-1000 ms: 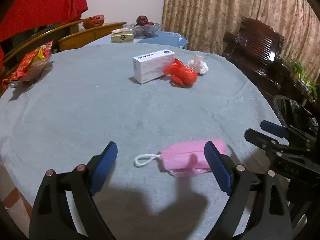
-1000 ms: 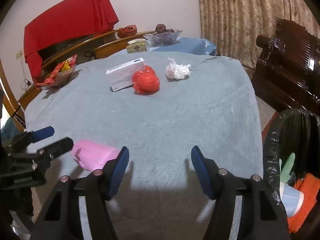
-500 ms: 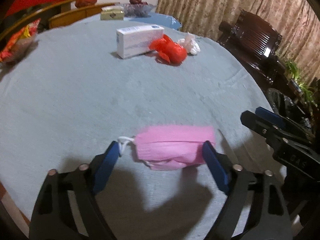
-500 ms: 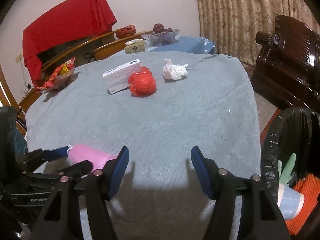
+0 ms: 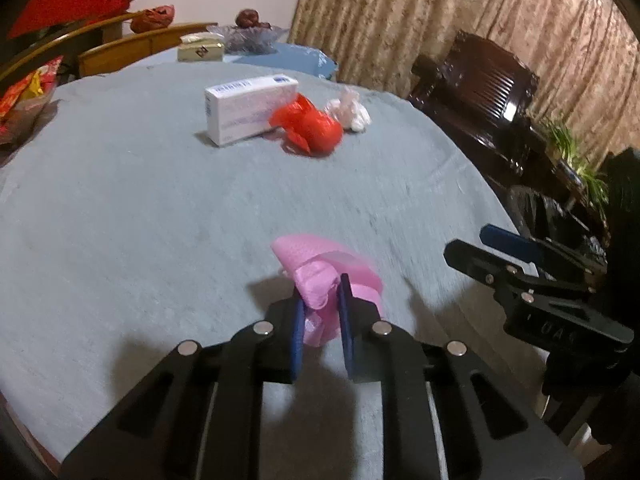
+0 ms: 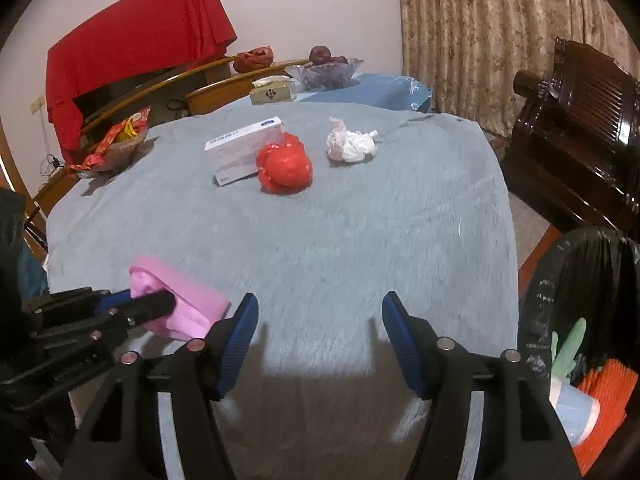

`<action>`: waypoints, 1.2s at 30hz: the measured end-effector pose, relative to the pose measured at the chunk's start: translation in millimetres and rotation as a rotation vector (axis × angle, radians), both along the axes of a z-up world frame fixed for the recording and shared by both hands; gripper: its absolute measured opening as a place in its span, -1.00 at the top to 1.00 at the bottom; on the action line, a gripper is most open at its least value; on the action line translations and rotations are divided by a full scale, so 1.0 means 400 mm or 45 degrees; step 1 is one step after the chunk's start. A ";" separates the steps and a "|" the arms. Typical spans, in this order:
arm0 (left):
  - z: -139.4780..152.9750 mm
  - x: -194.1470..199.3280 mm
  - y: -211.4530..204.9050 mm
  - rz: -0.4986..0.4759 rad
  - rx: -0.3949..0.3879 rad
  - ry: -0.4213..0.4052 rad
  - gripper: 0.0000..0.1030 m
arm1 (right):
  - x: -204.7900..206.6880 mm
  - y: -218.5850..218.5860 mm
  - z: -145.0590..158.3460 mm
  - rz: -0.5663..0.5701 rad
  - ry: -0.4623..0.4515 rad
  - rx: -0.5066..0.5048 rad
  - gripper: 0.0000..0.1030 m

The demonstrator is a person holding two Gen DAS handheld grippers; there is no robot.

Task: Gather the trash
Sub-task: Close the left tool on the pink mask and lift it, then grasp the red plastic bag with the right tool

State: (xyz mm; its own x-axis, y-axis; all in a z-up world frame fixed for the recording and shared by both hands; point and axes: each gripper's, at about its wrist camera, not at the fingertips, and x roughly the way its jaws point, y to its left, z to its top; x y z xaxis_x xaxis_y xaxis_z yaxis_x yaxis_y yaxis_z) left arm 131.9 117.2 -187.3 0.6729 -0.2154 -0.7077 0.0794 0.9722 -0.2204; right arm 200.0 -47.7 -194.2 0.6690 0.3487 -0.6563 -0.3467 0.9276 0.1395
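Half a second ago those blue jaws straddled the pink mask; now the left gripper has pinched it, bunching it at the near edge of the table. Right gripper waits with jaws spread, nothing between them. Bin sits at the right, likely the drop. Red wad, tissue, and box remain beyond.
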 end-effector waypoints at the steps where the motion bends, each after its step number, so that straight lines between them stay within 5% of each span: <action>1: 0.008 0.003 0.007 0.011 0.011 -0.014 0.73 | 0.004 0.002 0.005 0.001 -0.006 0.000 -0.23; 17: 0.115 0.153 0.113 0.157 0.118 -0.175 0.73 | 0.172 0.081 0.078 0.006 -0.083 0.032 -0.23; 36: 0.063 0.258 0.202 0.214 0.146 -0.136 0.73 | 0.385 0.217 0.002 0.048 0.047 -0.016 -0.41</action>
